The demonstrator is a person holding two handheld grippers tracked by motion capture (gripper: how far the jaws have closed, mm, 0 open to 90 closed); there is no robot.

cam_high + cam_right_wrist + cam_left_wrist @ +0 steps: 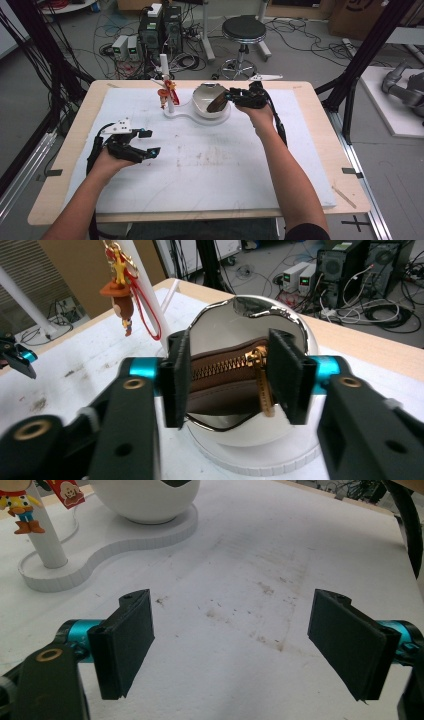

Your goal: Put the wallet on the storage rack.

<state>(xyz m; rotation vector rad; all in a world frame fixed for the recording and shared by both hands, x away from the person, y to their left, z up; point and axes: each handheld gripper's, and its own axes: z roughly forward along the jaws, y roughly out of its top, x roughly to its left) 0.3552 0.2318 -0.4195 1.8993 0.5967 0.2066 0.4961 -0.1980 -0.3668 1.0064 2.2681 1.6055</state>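
The brown pouch (225, 382) is small, soft leather-like, with a gold zipper and a dangling pull. The right gripper (227, 382) has its jaws closed against both sides of it, just over the white bowl (202, 102) at the upper middle of the high view. The right gripper view alone shows the zipper teeth. The left gripper (235, 645) hangs wide open, holding nothing, above the stained white worktop (260, 555).
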